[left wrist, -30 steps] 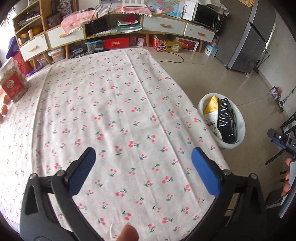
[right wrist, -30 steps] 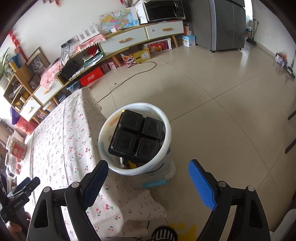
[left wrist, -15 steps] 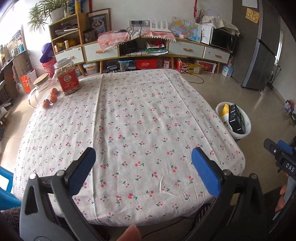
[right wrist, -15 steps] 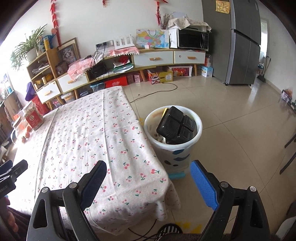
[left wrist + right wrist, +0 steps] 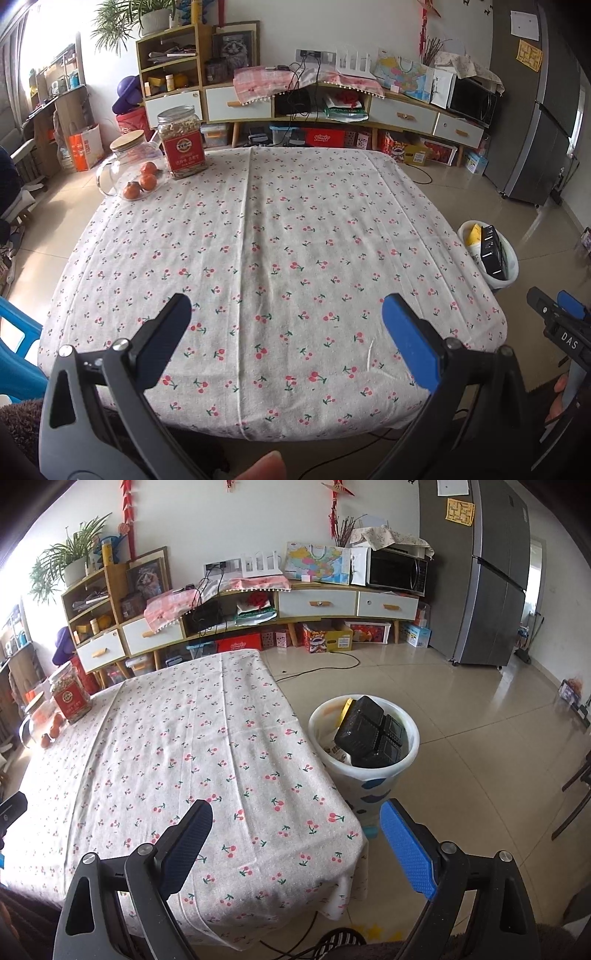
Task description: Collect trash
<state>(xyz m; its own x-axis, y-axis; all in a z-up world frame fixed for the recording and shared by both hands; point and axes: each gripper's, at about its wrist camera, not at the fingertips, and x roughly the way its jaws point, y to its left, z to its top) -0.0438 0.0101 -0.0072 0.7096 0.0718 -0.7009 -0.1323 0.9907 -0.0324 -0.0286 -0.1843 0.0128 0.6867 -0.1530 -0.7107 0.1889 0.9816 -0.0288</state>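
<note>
Showing bin's (image 5: 364,771) side, right view only

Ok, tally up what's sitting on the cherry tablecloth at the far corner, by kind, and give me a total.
Orange fruits: 3
Clear glass jug with wooden lid: 1
Clear plastic jar with red label: 1
Total: 5

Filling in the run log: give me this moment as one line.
left gripper: open, nothing held | right gripper: open, nothing held | black tray: in white bin beside table | tablecloth: no trash visible
</note>
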